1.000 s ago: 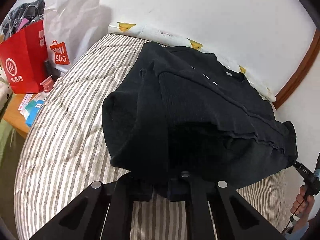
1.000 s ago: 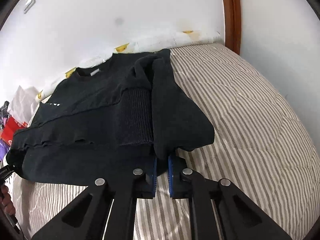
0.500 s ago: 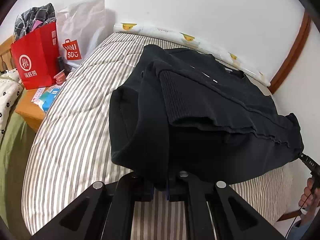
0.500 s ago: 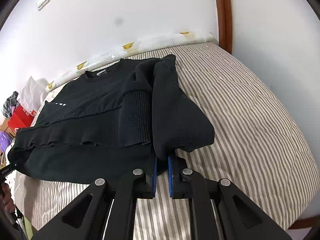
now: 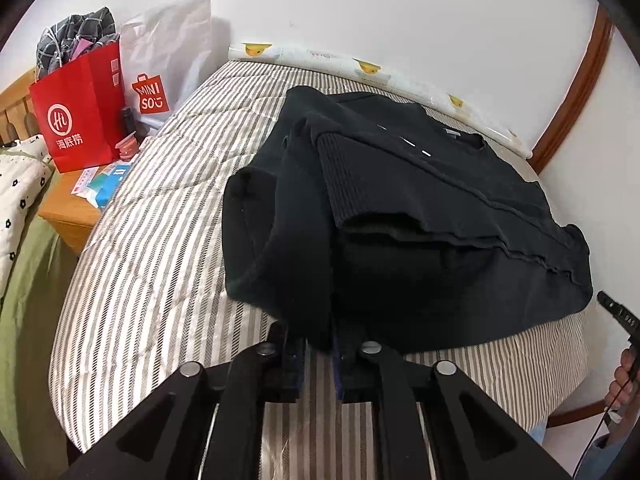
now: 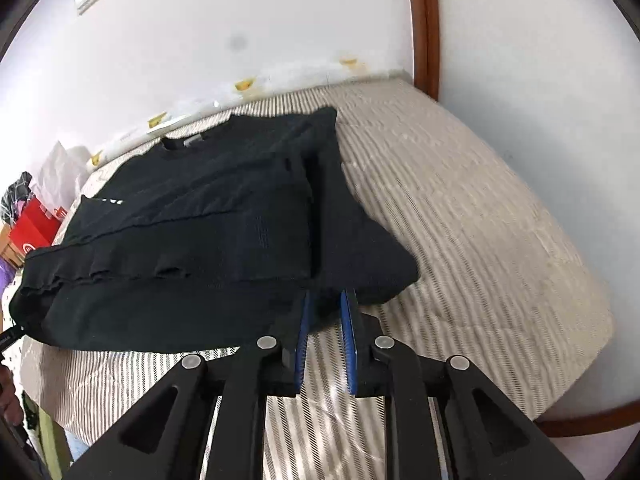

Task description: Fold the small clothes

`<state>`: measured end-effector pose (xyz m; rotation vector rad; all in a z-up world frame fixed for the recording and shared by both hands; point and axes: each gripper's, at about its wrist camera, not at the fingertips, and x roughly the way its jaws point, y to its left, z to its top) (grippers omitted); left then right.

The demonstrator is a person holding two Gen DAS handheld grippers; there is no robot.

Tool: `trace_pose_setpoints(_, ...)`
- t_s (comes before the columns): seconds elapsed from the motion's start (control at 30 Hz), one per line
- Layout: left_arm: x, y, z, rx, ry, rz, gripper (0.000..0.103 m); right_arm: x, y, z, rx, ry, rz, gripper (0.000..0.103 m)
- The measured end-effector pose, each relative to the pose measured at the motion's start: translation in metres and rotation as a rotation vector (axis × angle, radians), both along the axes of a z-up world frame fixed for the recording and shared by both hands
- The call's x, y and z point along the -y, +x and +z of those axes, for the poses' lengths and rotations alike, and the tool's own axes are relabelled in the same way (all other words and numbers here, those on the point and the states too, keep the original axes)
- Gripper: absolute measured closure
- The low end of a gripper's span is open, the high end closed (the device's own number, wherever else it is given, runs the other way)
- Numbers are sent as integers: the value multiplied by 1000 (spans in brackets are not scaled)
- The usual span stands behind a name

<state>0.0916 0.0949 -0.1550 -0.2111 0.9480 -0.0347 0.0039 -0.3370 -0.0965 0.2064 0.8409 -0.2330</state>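
A black sweatshirt lies on a striped mattress, its sleeves folded in over the body. My left gripper is shut on its near left hem corner, held just above the mattress. In the right wrist view the same sweatshirt spreads to the left, and my right gripper pinches the near right hem corner between blue pads, with a small gap showing. The right gripper's handle shows at the far right of the left wrist view.
A red paper bag and a white MINISO bag stand on a wooden bedside table left of the bed. A white wall runs behind. A brown wooden trim stands at the bed's right corner.
Both grippers have pulled back toward me and lifted, drawing the hem nearer the mattress's front edge. The right jaws have parted slightly.
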Motion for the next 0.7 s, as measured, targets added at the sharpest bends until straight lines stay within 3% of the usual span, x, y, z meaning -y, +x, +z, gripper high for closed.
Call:
trace_pose_setpoints(0.1, 1, -11, 9, 20, -9, -8, 81, -5, -7, 16, 36, -5, 17, 86)
trace_pose_setpoints(0.27, 2, -29, 32, 107, -16, -23, 79, -30, -5, 27, 69, -1, 115, 86)
trace_pose_setpoints(0.4, 9, -29, 41, 141, -2, -66, 79, -53, 13, 12, 37, 14, 194, 87)
trace_pose_setpoints(0.57, 28, -15, 32, 116, 20, -119, 79, -56, 33, -16, -28, 61, 189, 91)
trace_pose_setpoints(0.7, 36, -2, 19, 88, 31, -155, 90, -54, 37, -25, -39, 62, 170, 93)
